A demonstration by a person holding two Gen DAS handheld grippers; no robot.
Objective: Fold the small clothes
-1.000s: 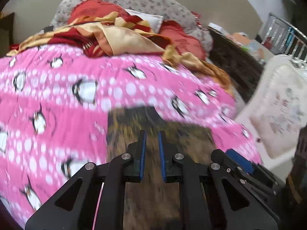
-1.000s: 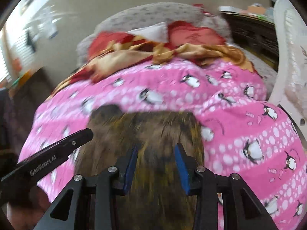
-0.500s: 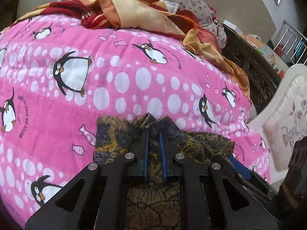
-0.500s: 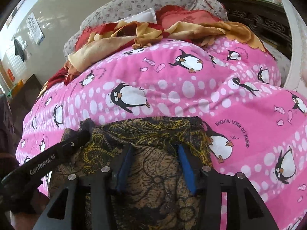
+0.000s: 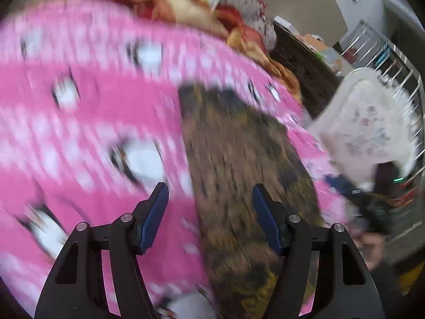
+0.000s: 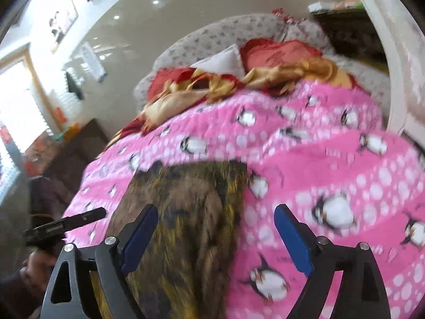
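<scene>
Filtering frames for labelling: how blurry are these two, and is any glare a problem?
Left wrist: heavy motion smear over the pink blanket and brown garment; only the open left gripper is sharp. Right wrist: milder blur, penguins readable, open right gripper crisp, window blown out at left.

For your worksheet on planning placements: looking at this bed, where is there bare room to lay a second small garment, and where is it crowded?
Free: the pink penguin quilt right of the brown patterned garment, and the stretch left of it. Crowded: the head of the bed, under the red-and-gold crumpled blanket and pillows. Both views are blurred.
</scene>
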